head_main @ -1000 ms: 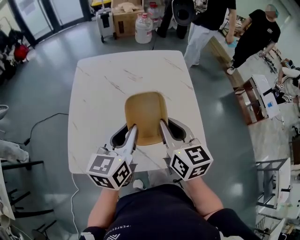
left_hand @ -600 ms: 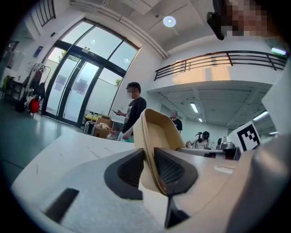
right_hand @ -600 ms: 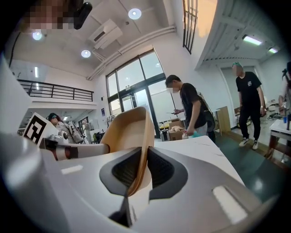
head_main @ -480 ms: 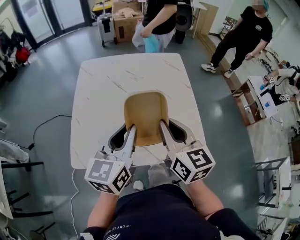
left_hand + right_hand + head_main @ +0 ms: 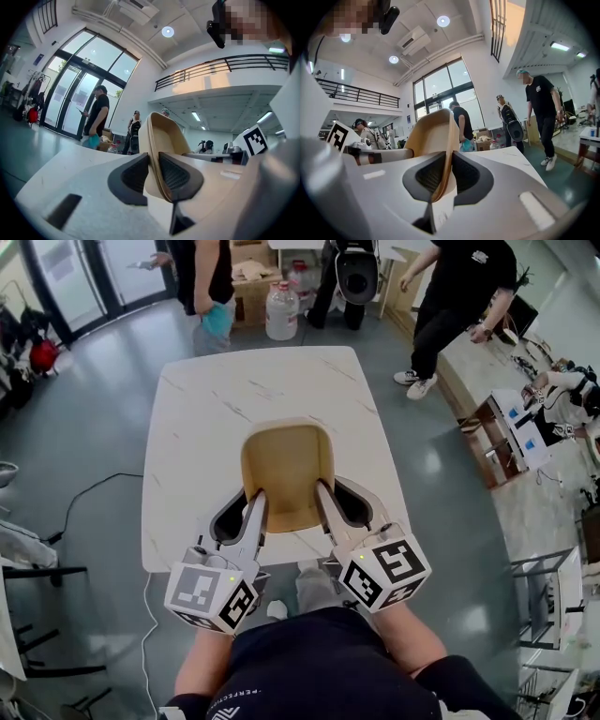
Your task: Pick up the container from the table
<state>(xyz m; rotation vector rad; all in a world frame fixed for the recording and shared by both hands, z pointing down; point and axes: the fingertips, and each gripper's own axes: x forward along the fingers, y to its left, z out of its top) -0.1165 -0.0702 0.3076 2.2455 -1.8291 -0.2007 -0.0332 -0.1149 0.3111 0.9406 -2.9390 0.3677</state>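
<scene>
The tan container (image 5: 286, 465) hangs between the two grippers over the near half of the white marble table (image 5: 197, 409), open side up. The left gripper (image 5: 246, 514) has its jaws narrowed onto the container's left wall, one pad inside and one outside (the rim runs straight through the gap). The right gripper (image 5: 336, 505) pinches the right wall the same way. People (image 5: 211, 277) stand beyond the far edge.
</scene>
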